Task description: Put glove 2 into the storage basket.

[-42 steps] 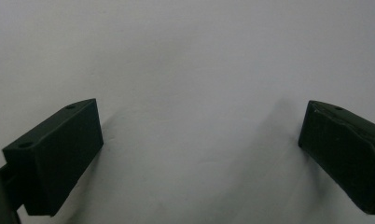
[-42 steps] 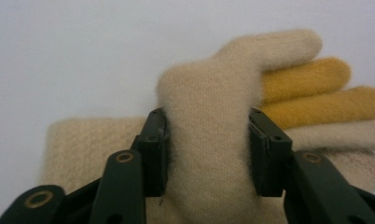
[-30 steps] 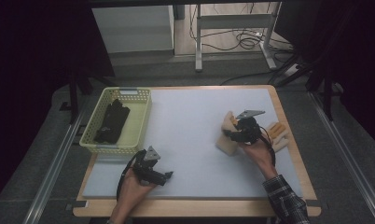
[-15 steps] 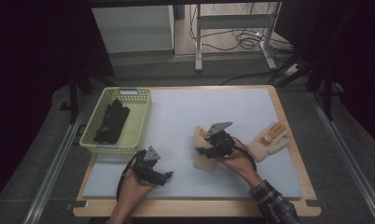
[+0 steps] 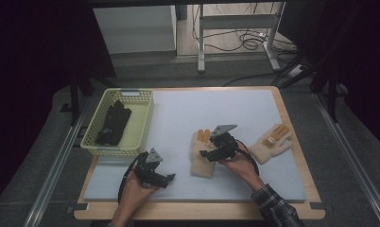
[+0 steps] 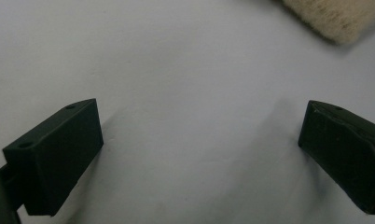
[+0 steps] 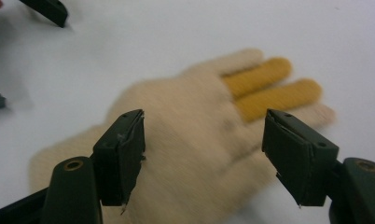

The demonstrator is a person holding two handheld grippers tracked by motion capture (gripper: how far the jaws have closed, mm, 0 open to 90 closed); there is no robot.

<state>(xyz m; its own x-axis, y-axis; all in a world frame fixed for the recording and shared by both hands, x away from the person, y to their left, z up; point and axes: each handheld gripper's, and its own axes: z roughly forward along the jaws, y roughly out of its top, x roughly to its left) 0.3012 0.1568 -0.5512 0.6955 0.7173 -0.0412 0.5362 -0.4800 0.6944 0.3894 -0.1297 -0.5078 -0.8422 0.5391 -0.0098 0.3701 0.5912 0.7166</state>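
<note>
Right gripper view | right claw (image 7: 203, 156) wide over cream glove (image 7: 176, 154) | left claw (image 6: 199, 158) wide | no writing legible

A cream knit glove (image 5: 202, 155) with two orange fingers lies flat mid-table.

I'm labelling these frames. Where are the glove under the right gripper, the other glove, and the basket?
Glove under the right gripper (image 7: 185, 121), right gripper view, on its palm.
Other glove (image 5: 272, 142), high view, on its palm near the orange fingers.
Basket (image 5: 147, 113), high view, on its right rim.
</note>
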